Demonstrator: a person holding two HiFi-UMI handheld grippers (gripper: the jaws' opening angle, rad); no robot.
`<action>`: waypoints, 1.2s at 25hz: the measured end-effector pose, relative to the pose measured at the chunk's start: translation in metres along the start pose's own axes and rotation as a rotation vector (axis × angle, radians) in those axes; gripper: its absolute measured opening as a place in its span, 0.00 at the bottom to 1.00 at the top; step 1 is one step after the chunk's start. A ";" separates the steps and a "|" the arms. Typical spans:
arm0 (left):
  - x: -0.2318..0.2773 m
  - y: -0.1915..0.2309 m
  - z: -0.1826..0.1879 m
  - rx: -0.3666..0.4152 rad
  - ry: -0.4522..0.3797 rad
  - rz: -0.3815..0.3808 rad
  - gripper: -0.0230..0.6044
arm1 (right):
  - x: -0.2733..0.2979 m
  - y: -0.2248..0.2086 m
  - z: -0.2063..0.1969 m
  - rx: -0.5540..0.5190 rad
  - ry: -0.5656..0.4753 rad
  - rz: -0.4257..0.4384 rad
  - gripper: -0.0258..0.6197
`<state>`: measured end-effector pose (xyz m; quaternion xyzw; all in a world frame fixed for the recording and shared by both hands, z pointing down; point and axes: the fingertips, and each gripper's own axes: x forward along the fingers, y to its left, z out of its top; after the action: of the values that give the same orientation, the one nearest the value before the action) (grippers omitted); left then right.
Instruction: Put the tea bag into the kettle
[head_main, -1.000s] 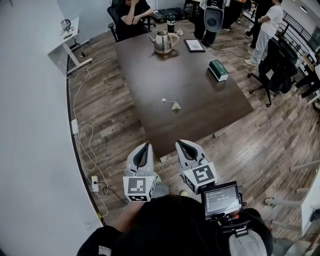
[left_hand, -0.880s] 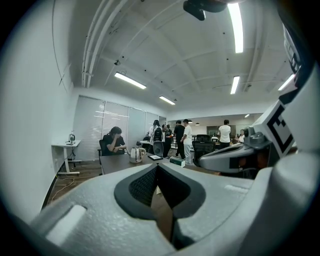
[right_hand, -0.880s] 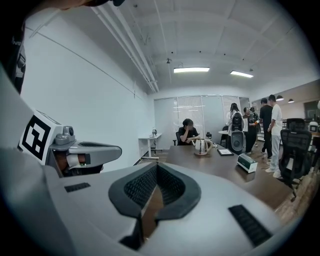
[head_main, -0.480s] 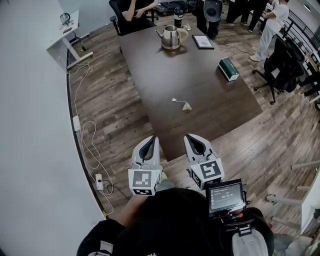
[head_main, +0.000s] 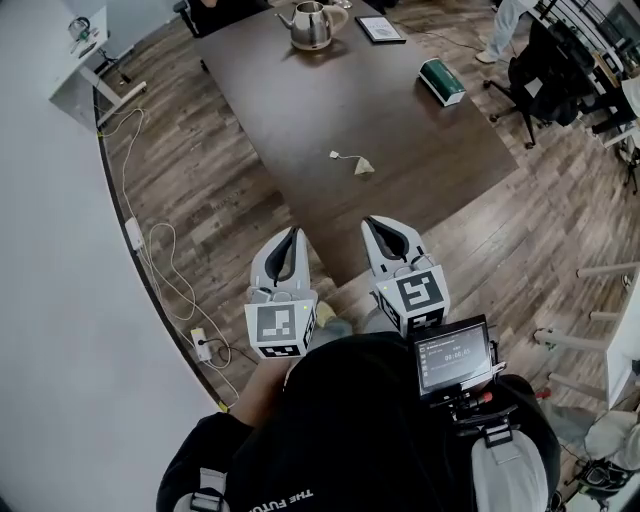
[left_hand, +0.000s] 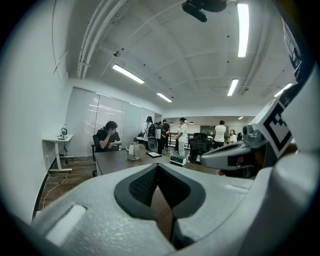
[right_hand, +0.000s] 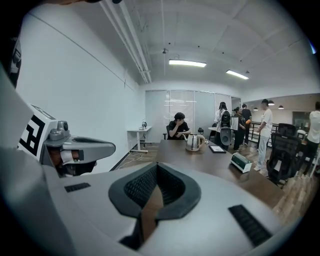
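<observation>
On the dark table (head_main: 400, 130), the tea bag (head_main: 360, 166) lies toward the near end, its string trailing left across the line of approach. The kettle (head_main: 313, 24) stands at the far end. The right gripper (head_main: 385, 235), just short of the near edge, is nearer the bag than the left gripper (head_main: 290, 245). Both have their jaws closed together, holding nothing.

Dark brown rectangular wooden table (head_main: 400, 130); shiny silver metal kettle (head_main: 311, 24); pale beige tea bag (head_main: 362, 166); green rectangular box (head_main: 441, 81); grey-brown plank-patterned wooden floor (head_main: 220, 190); plain white wall (head_main: 50, 300)
</observation>
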<state>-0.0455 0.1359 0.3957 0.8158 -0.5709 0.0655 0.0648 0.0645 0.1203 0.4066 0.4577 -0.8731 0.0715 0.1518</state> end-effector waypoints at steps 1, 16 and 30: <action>0.002 0.002 -0.001 -0.002 0.003 -0.003 0.04 | 0.002 -0.002 -0.001 0.005 0.006 -0.012 0.05; 0.044 -0.010 -0.002 0.002 0.034 -0.015 0.04 | 0.025 -0.043 -0.007 0.019 0.024 -0.018 0.05; 0.103 -0.031 0.025 0.044 0.014 -0.016 0.04 | 0.049 -0.110 0.004 0.006 0.008 -0.009 0.05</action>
<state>0.0197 0.0465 0.3891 0.8210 -0.5625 0.0834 0.0511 0.1284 0.0186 0.4175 0.4617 -0.8703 0.0751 0.1541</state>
